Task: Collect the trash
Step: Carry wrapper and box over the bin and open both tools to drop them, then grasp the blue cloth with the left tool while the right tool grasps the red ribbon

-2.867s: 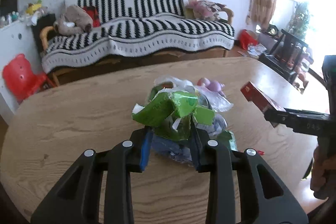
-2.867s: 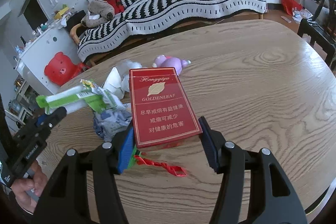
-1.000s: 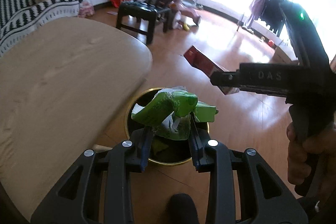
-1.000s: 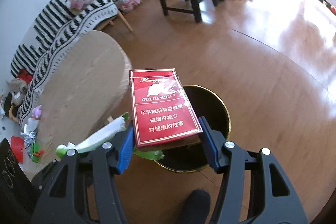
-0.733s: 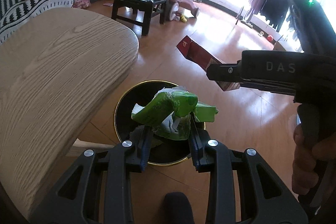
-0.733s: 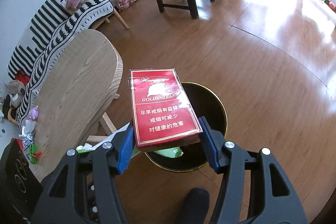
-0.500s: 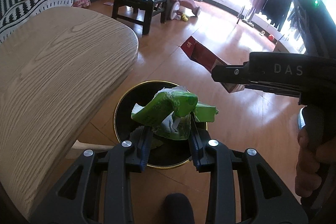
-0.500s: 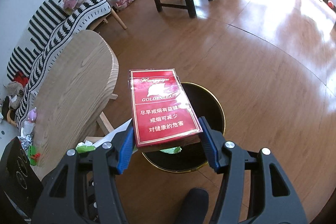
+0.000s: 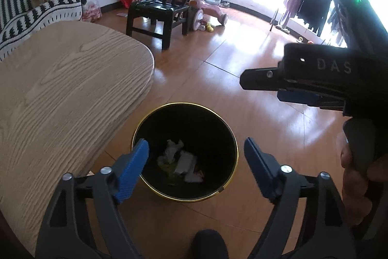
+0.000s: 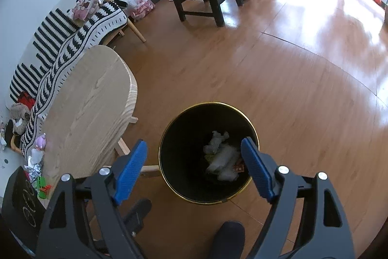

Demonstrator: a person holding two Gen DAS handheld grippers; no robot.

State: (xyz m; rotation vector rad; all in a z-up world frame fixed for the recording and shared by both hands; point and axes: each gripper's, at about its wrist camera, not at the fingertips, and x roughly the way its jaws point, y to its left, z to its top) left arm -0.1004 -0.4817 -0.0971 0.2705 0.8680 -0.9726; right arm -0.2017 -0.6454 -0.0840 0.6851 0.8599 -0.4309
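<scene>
Left wrist view: left claw (image 9: 196, 153) now spread wide and empty over the bin (image 9: 145, 124). Half a second ago it was clamped on a crumpled green wrapper; that's gone from the fingers, so it has dropped. Bin is black with a gold rim, standing on the wood floor just beside the rounded end of the tabletop (image 9: 60, 79). At the bottom of the bin: a heap of trash (image 9: 180, 163), whitish crumpled paper plus some yellow-green bits. The wrapper is probably among them, can't pick it out for certain. Right claw (image 9: 271, 84) shows side-on at upper right, off to the side of the bin; the red cigarette pack it carried a moment ago is no longer in it.

Right wrist view: right claw (image 10: 194, 165) fingers wide apart, nothing between them, hanging above the bin (image 10: 167, 137). The red pack has been let go. Trash (image 10: 222, 154) lies on the bin floor, pale crumpled lumps with a small red-orange corner at the right edge near the blue pad, likely the pack. Tabletop (image 10: 92, 98) far end has leftover litter (image 10: 36, 169): foil scraps, green and red bits, beside a small purple toy (image 10: 41, 141).

Judgement: this load is delivered, both claws free; more trash remains on the tabletop, so another trip is called for.
</scene>
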